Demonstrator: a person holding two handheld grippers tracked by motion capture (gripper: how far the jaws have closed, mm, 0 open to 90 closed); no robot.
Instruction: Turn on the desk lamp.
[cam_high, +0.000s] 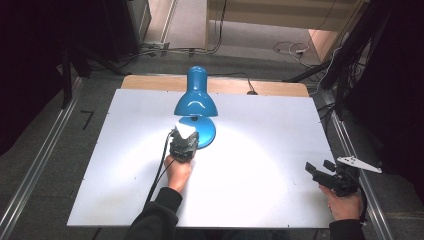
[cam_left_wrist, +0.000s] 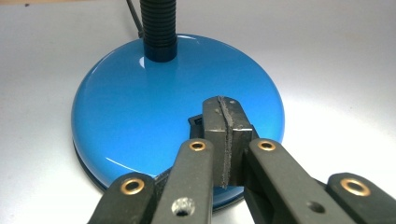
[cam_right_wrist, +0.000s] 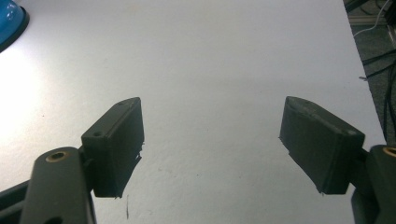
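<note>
A blue desk lamp stands at the middle back of the white table (cam_high: 260, 200), its shade (cam_high: 195, 102) lit and throwing a bright pool onto the tabletop. In the left gripper view its round blue base (cam_left_wrist: 140, 107) carries a black ribbed neck (cam_left_wrist: 159, 28) and a small black switch (cam_left_wrist: 196, 122). My left gripper (cam_left_wrist: 227, 105) is shut with nothing between its pads, its tips right over the base beside that switch. From above, the left gripper (cam_high: 185, 134) sits at the base's front edge. My right gripper (cam_high: 320, 166) stands open near the table's right edge, over bare table (cam_right_wrist: 212, 135).
The lamp's cord (cam_high: 250, 85) runs off the table's far edge. Cables lie on the floor (cam_high: 290, 47) behind the table. Metal rails (cam_high: 35, 165) run along both sides. A corner of the lamp base (cam_right_wrist: 9, 18) shows at the upper left of the right gripper view.
</note>
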